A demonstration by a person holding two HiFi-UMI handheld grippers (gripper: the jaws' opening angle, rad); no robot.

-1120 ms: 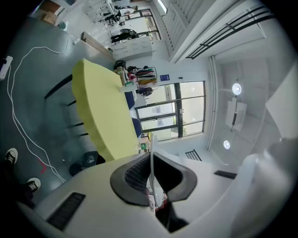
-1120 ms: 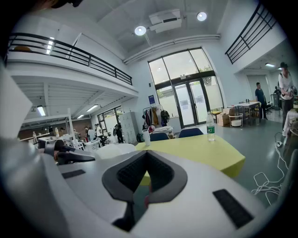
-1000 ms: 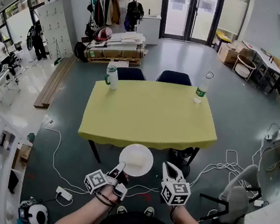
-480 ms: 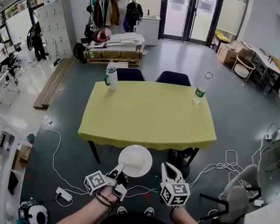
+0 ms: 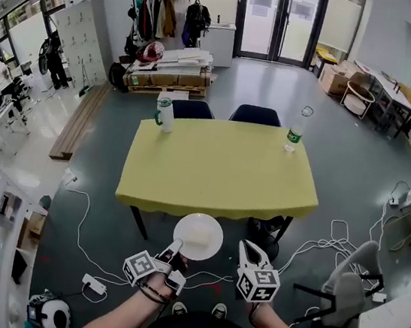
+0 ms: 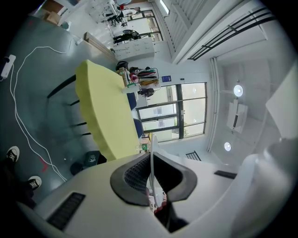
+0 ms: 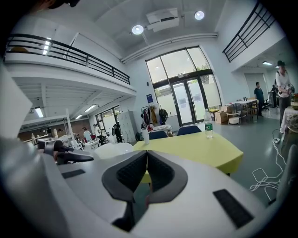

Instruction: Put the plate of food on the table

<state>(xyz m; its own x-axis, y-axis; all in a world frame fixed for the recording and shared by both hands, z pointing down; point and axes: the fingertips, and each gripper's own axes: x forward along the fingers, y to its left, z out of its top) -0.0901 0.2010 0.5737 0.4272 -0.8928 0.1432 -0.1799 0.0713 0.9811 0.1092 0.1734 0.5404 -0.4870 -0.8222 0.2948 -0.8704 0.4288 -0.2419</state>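
A white plate hangs level in the air just short of the near edge of the yellow table. My left gripper is shut on the plate's near left rim. In the left gripper view the rim shows as a thin white line pinched between the jaws of the left gripper. Something pale lies on the plate, but I cannot make it out. My right gripper sits just right of the plate, apart from it. Its jaws are shut on nothing in the right gripper view.
Two bottles stand at the table's far corners, one on the left and one on the right. Two dark chairs are tucked in behind the table. Cables lie on the floor around its legs.
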